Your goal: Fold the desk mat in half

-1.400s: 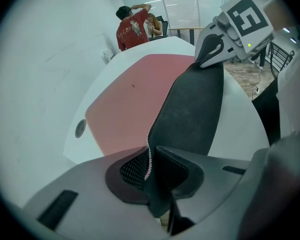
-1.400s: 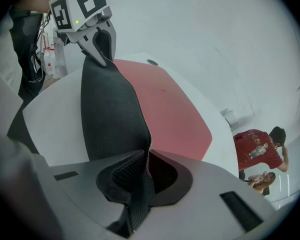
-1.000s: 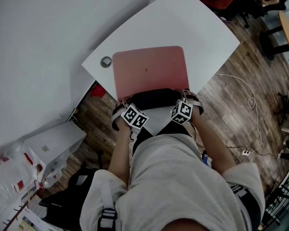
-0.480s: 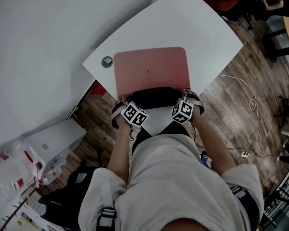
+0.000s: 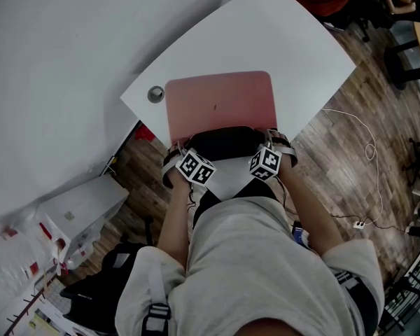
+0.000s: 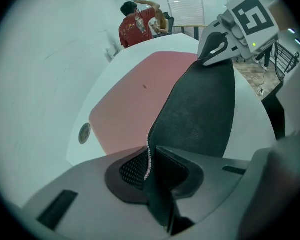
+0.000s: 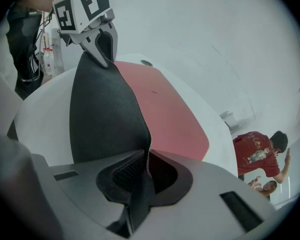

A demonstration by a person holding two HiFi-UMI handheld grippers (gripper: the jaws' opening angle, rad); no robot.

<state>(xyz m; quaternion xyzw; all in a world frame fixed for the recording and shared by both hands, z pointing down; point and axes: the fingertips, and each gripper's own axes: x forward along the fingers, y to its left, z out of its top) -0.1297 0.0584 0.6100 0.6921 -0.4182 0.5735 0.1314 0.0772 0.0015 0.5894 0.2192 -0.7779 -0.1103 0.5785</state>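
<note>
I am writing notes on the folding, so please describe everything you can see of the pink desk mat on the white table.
The pink desk mat is a thin, flexible rectangle with rounded corners. It is smooth pink on top with one small dark speck, black and textured underneath, with pale stitching along the edge. Its far part lies flat on the white table. Its near edge is raised off the table, showing the black underside. The left tongs and the right tongs are shut on its two near corners.

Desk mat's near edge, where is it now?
Head view: desk mat edge raised over the white table's near side, held by the left gripper and right gripper.
</note>
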